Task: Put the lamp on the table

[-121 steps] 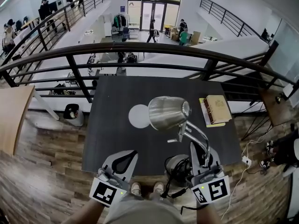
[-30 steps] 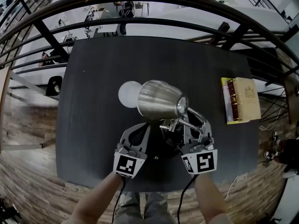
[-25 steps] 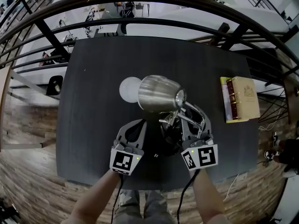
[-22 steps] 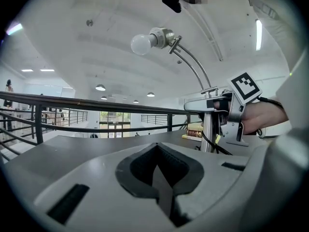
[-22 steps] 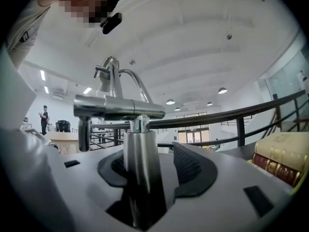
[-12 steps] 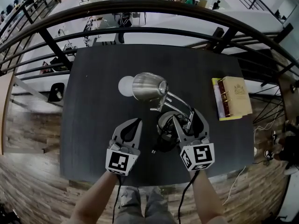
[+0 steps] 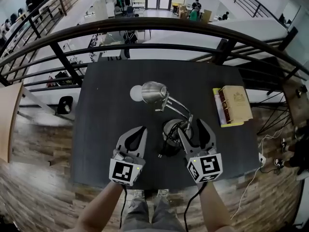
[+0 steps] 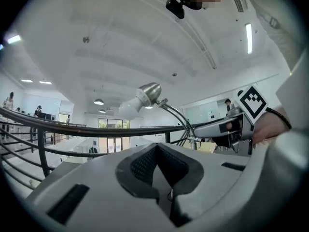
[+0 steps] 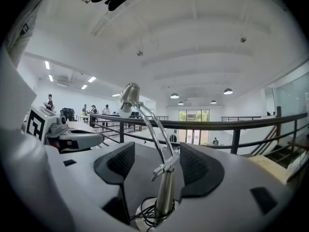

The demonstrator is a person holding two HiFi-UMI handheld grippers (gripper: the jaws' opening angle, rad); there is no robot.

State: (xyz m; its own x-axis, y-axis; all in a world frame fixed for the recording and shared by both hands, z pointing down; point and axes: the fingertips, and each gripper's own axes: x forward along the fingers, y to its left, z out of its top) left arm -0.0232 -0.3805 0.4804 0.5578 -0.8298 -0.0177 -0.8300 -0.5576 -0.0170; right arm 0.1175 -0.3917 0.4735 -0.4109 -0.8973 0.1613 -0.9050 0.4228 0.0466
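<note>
Brushed-metal lamp (image 7: 154, 92), upright on dark desk (image 7: 106, 105); stem vertical, between right gripper (image 7: 193, 129) fingers, spreading apart, pads clear of it. Left gripper (image 7: 139, 130) fingers pressed together, empty, just left of base, farther off.

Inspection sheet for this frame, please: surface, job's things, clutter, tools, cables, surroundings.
Surface: dark rectangular table.
Job's things: lamp standing on the table.
Clutter: white disc on the table by the lamp head; books at the table's right edge.
Tools: left tool shut, empty; right tool jaws opening, lamp stem between them, untouched.
Cables: lamp cord coiled round the base.
Surroundings: railing behind the table; wooden floor below.
</note>
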